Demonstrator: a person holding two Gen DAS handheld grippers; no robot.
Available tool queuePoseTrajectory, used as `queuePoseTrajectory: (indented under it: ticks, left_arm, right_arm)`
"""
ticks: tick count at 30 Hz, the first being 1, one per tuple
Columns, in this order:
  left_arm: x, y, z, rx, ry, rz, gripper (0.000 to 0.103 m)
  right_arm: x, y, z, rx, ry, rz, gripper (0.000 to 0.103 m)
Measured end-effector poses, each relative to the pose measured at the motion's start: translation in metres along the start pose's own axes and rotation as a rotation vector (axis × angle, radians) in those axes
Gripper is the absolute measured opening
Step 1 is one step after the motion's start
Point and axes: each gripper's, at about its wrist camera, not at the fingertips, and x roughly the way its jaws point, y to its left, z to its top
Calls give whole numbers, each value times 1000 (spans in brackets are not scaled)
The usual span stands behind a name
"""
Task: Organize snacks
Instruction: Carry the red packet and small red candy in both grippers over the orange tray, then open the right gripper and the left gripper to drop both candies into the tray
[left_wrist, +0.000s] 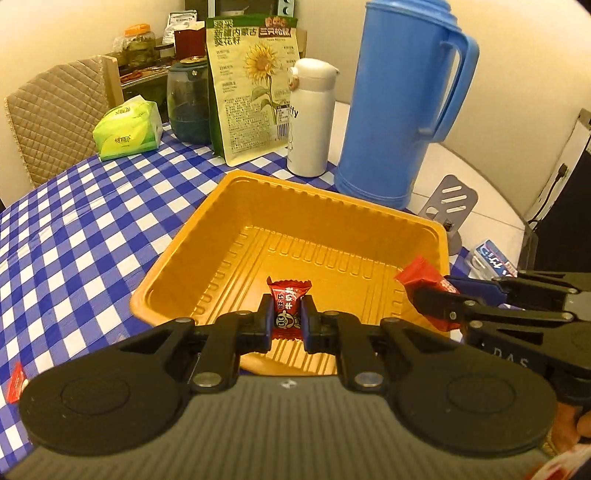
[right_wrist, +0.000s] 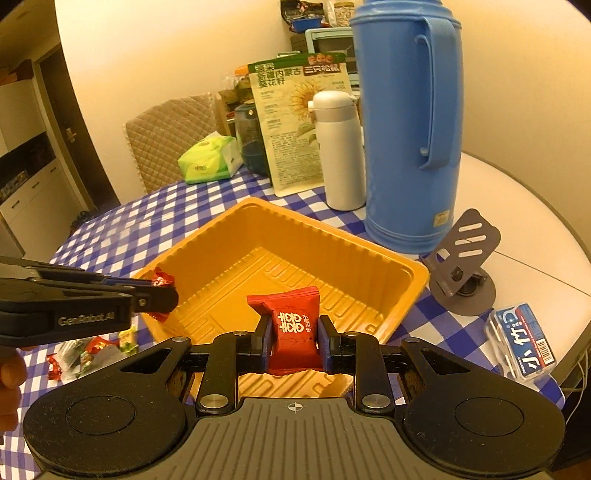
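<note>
Left wrist view. Left gripper (left_wrist: 287, 319), lower centre: fingers clenched on a small red candy (left_wrist: 288, 306), held upright, its long axis running up the frame, top twist above the pads. Directly behind and below it lies the orange tray (left_wrist: 369, 206), mid-frame, with nothing seen inside it. The candy hangs over the tray's near wall, so the drop point is straight ahead and down. Right gripper (left_wrist: 437, 295) enters from the right edge, closed on a red packet (left_wrist: 423, 275) over the tray's right-hand rim. Background, upper frame: sunflower seed bag (left_wrist: 255, 92), white flask (left_wrist: 310, 118), blue thermos (left_wrist: 402, 107), tissue pack (left_wrist: 127, 127), all on the checked tablecloth (left_wrist: 92, 206).

Right wrist view. Right gripper, lower centre, grasps the red packet by its flanks, wide face to the camera, top edge tilted up to the right, poised above the tray's near rim. Left gripper comes in from the left edge at the tray's left corner, candy ends showing past its tips. Loose snacks (right_wrist: 88, 354) wait at lower left on the cloth, nearer the left gripper. Grey stand (right_wrist: 461, 258) and small box (right_wrist: 524, 339) sit at right.

Judgement: both pieces are placed for release into the tray.
</note>
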Motion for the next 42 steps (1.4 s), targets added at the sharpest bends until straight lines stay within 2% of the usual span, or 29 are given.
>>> queuePoseTrajectory:
  ticks: [11, 13, 15, 29, 34, 36, 38, 42]
  left_arm:
    - [31, -3, 9, 16, 33, 22, 15]
    - [33, -1, 9, 13, 34, 30, 30]
    - [34, 1, 9, 9, 30, 33, 38]
    - [32, 16, 6, -22, 62, 60, 39]
    - [32, 17, 5, -26, 65, 67, 44]
    - [30, 18, 5, -28, 63, 69, 49]
    - [28, 19, 5, -34, 57, 71, 51]
    - [19, 20, 5, -48, 44, 68, 59]
  right_arm:
    - [13, -5, 5, 4, 12, 6, 26]
    - [15, -5, 6, 4, 15, 9, 26]
    - [17, -5, 7, 3, 17, 12, 26]
    - [39, -4, 10, -8, 59, 33, 26]
    - [51, -2, 11, -3, 104, 52, 27]
    - [51, -2, 12, 6, 100, 51, 34]
    - [48, -3, 11, 7, 89, 47, 58]
    - [39, -4, 12, 15, 69, 55, 61]
